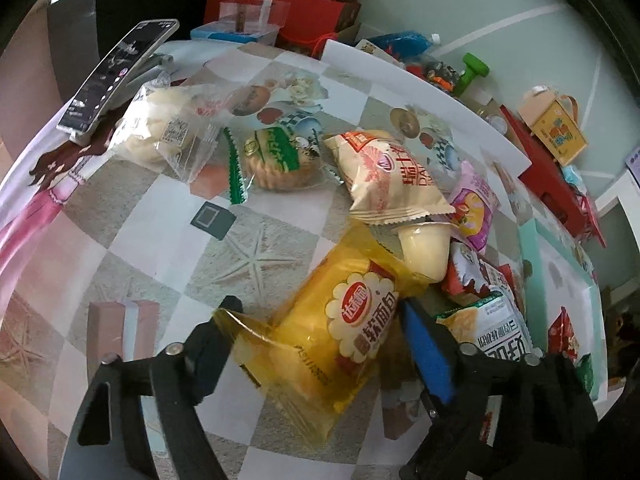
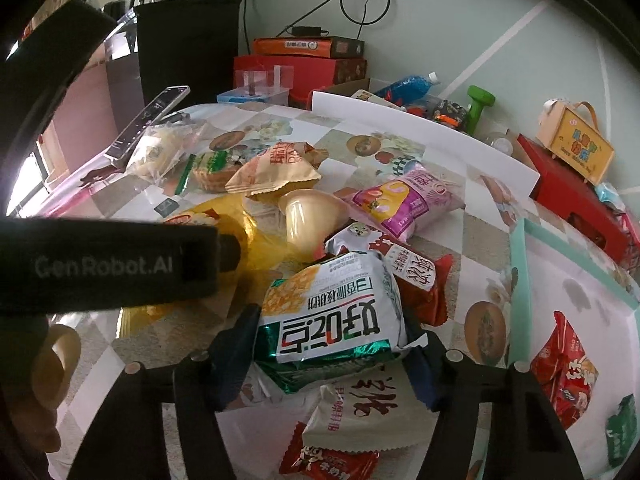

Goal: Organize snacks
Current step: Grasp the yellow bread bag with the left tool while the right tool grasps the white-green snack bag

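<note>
- Yellow crinkly film sits between the fingers of the left tool (image 1: 316,332): the yellow bread pack (image 1: 340,340) looks straddled, one finger against its loose tail end, the blue-padded finger at its other flank. I cannot tell whether the pads are biting or only bracketing it. If only that slack film is caught, I'd expect the pack to swing or slip out on a lift.
- Over on the other side, the right tool (image 2: 332,344) has its fingers either side of the green-and-white snack bag (image 2: 332,316), seemingly gripping it. The bag is puffy and glossy, so a hard pinch could squeeze it out forwards.
- That bag lies on the pile, overlapping the red-and-white packet (image 2: 404,268); pulling it up may drag neighbours along.
- Both tools work close together, the left one's body crossing the right camera's view, so a knock between them is possible.
- Just beyond, the pudding cup (image 1: 426,246) lies on its side against the bread pack on the worktop (image 1: 168,248); moving the pack could set it rolling.
</note>
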Demonstrator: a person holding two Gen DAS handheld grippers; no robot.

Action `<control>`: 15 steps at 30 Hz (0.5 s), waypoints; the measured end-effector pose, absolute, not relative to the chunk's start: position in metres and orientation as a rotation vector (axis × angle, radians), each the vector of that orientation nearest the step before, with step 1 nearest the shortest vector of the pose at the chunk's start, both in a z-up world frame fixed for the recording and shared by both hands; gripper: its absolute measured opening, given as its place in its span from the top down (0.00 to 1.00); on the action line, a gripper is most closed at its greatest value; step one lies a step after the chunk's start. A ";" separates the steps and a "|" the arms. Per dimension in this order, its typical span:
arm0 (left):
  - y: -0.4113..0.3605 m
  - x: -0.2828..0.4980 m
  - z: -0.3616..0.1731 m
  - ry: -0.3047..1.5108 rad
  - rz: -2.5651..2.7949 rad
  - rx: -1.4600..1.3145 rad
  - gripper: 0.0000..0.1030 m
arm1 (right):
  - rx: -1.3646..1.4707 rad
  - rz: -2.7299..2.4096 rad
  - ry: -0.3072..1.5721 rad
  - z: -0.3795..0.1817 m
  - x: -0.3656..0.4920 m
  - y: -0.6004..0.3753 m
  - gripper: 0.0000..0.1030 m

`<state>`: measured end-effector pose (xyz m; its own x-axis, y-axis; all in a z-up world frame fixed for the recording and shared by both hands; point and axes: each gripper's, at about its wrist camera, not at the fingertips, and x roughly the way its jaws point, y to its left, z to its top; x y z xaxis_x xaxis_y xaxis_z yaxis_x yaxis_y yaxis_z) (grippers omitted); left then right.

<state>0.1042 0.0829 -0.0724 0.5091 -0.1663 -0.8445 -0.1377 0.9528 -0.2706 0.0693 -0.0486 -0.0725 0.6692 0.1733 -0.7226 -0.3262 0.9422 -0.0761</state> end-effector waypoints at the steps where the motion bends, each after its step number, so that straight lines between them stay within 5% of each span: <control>1: 0.082 0.104 -0.072 1.040 -0.022 -0.319 0.26 | -0.200 0.282 0.790 -0.072 0.069 -0.050 0.34; 5: 0.083 0.103 -0.069 1.032 -0.042 -0.332 0.39 | -0.172 0.280 0.791 -0.071 0.070 -0.053 0.35; 15: 0.091 0.095 -0.055 0.997 -0.039 -0.378 0.52 | -0.112 0.270 0.751 -0.055 0.065 -0.064 0.36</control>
